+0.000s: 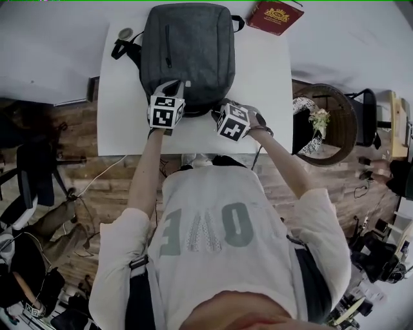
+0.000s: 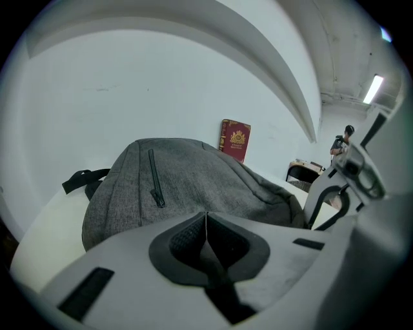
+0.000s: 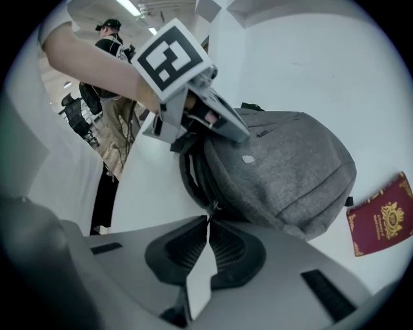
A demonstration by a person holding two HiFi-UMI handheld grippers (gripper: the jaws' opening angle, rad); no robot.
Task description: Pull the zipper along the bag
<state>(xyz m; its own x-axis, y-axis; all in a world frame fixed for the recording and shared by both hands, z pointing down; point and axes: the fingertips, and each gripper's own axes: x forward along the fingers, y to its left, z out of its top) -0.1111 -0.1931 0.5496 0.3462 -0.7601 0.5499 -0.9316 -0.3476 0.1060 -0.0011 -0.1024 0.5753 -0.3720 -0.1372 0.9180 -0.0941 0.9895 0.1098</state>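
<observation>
The white counter (image 1: 271, 84) carries everything. The grey backpack (image 1: 190, 48) lies flat on it toward 12 o'clock from the person, front panel up, so the main zip running round its edge can be reached from the near side. The bag's straps spill out at its 10 o'clock corner.

Both tools work the bag's near edge. The left tongs (image 2: 206, 218) sit at about 6 o'clock on the bag, pressed together and angled gently down onto the grey cloth. This looks like an anchoring hold, keeping the bag from sliding while the other hand pulls. Whether a thin fold of fabric is actually caught between them is unclear from its own camera.

The right tongs (image 3: 208, 222) come in steeply at roughly the bag's 5 o'clock corner, also pressed together. Their tips meet on the small metal zipper pull (image 3: 211, 207), where the dark zip track curves round the bag's side. A steep approach suits a tab this small, since only the very tips need to bite. With the two tools set close together, the cloth between them should stay taut along the track.

A red book (image 1: 274, 16) rests at 1 o'clock, beyond the bag and well apart from the zip's path. The short pocket zip (image 2: 155, 180) on the front panel is untouched.
</observation>
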